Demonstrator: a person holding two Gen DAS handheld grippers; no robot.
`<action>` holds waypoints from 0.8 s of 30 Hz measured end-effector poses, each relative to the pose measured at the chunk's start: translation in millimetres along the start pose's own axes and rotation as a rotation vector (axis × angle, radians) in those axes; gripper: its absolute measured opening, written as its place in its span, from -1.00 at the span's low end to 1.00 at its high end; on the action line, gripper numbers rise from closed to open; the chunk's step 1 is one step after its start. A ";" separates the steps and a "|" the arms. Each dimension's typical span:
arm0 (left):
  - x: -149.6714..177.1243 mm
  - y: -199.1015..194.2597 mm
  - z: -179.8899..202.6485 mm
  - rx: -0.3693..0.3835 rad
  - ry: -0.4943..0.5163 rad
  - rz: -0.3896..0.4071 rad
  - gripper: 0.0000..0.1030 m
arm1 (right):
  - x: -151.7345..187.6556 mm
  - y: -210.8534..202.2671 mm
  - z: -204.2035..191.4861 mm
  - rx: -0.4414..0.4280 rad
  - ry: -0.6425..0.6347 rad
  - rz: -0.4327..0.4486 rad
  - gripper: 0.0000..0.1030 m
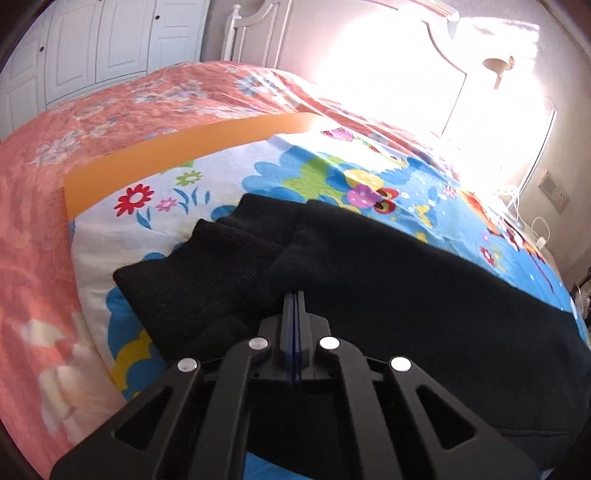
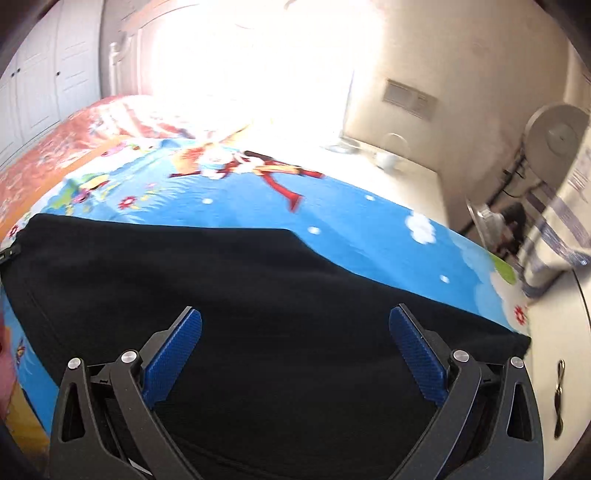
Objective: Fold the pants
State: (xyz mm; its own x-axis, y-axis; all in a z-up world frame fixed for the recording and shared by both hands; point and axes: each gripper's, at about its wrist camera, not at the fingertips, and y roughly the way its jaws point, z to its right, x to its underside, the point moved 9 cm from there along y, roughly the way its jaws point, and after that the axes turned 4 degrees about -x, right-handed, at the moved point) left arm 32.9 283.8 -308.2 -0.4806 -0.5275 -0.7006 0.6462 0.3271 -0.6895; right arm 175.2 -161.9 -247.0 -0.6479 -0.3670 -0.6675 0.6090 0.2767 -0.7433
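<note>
Black pants (image 1: 388,280) lie flat on a bright cartoon-print sheet (image 1: 295,166) on the bed. Their cuffed leg ends (image 1: 221,251) point to the far left in the left wrist view. My left gripper (image 1: 294,295) is shut, its fingers pressed together over the black fabric near the leg ends; whether cloth is pinched between them does not show. In the right wrist view the pants (image 2: 221,288) fill the foreground. My right gripper (image 2: 295,317) is open wide and empty, its blue pads (image 2: 173,354) spread just above the cloth.
A pink floral quilt (image 1: 74,155) covers the bed to the left and far side. An orange strip (image 1: 184,151) borders the sheet. A white headboard (image 1: 251,33) and wardrobe doors (image 1: 92,48) stand behind. A bedside cabinet (image 2: 406,173) and a fan (image 2: 557,136) stand right of the bed.
</note>
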 end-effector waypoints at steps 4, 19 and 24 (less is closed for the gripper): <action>-9.4 -29.3 -17.1 -0.025 -0.098 0.076 -0.23 | -22.1 44.1 -87.1 -0.077 -0.052 -0.019 0.89; -33.1 44.3 63.6 0.004 0.364 -0.054 -0.19 | 7.8 106.7 -109.8 -0.022 0.008 -0.123 0.90; -51.7 68.7 48.2 -0.077 0.351 -0.099 -0.45 | 7.6 107.7 -109.4 -0.036 0.020 -0.126 0.90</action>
State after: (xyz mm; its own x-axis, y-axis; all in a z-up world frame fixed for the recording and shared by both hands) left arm 130.7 295.7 -310.5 -0.7212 -0.2628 -0.6409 0.5462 0.3534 -0.7595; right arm 185.8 -37.7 -337.0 -0.7274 -0.3830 -0.5694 0.5061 0.2610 -0.8220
